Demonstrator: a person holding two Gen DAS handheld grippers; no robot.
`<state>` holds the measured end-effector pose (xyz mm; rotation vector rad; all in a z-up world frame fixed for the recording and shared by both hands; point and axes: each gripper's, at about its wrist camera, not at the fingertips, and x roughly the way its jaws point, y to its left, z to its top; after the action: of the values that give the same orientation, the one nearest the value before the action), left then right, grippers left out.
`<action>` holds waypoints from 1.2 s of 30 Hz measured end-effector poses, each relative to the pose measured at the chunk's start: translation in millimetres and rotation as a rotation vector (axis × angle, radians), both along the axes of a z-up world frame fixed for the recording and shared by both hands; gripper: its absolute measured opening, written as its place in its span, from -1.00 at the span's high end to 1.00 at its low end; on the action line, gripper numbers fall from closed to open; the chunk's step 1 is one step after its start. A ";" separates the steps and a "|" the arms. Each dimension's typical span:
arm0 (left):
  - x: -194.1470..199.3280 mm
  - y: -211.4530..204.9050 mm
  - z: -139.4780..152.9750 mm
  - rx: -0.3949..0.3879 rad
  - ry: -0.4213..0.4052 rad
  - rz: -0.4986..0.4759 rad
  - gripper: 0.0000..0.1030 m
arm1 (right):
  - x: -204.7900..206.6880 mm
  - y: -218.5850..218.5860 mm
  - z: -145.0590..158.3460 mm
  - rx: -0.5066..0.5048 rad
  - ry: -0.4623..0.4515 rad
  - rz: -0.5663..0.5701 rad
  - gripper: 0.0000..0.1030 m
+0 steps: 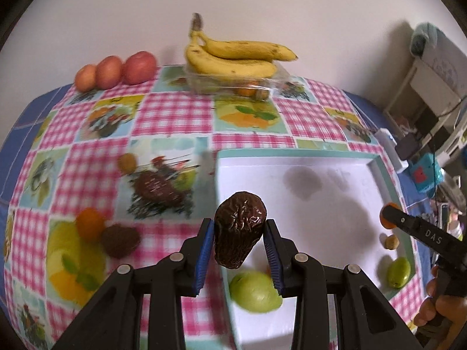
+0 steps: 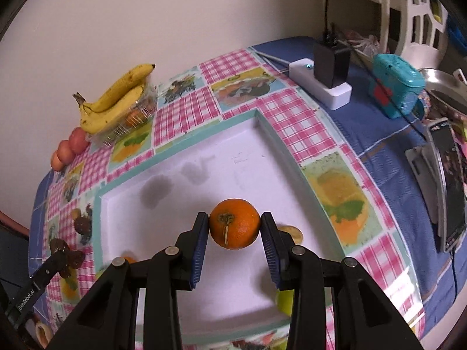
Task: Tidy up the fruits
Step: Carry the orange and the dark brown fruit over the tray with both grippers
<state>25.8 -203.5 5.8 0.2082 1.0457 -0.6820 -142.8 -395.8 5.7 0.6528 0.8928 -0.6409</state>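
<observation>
My left gripper point(image 1: 239, 226) is shut on a dark brown wrinkled fruit point(image 1: 240, 233), held above the left rim of a white tray point(image 1: 292, 180) with a teal border. My right gripper point(image 2: 235, 220) is shut on an orange point(image 2: 235, 227) over the tray's middle point(image 2: 221, 163). A large green fruit point(image 1: 255, 291) lies in the tray's near corner. A smaller green fruit point(image 1: 398, 272) and a small brown one point(image 1: 391, 242) lie at its right side. On the cloth to the left rest a small orange fruit point(image 1: 90, 223) and a brown fruit point(image 1: 119, 240).
Bananas point(image 1: 233, 58) sit on a clear plastic box at the back by the wall, three red-orange fruits point(image 1: 113, 71) to their left. Right of the tray are a white power strip point(image 2: 321, 84), a teal box point(image 2: 397, 87) and a phone on a stand point(image 2: 446, 186).
</observation>
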 end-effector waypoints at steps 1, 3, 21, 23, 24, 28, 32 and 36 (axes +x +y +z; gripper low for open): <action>1.0 -4.9 -2.0 0.003 -0.001 -0.006 0.28 | 2.1 -1.3 -2.8 0.005 -0.001 0.003 0.26; 2.5 -16.0 -7.1 0.013 0.002 -0.023 0.28 | 7.5 -6.2 -9.8 0.021 -0.007 0.008 0.26; 1.0 -46.6 -41.7 0.060 0.007 -0.062 0.27 | 14.8 -40.2 -47.0 0.131 -0.034 -0.037 0.26; 0.6 -45.4 -41.4 0.058 0.014 -0.062 0.27 | 15.6 -38.9 -46.8 0.124 -0.026 -0.033 0.26; 0.7 -44.7 -41.0 0.058 0.019 -0.060 0.27 | 16.2 -38.1 -46.7 0.120 -0.021 -0.031 0.26; -0.4 -38.9 -33.7 0.040 0.035 -0.055 0.25 | 16.7 -37.8 -45.2 0.112 -0.006 -0.029 0.26; -1.6 -27.8 -20.3 0.019 0.025 -0.043 0.15 | 14.1 -38.1 -44.0 0.110 0.008 -0.051 0.26; -0.3 -11.0 -11.4 0.014 0.023 -0.016 0.10 | 8.5 -35.7 -38.5 0.109 0.000 -0.055 0.24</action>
<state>25.6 -214.5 -5.6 0.2213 1.0717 -0.6933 -134.4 -431.6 -32.8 0.7775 0.9172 -0.6451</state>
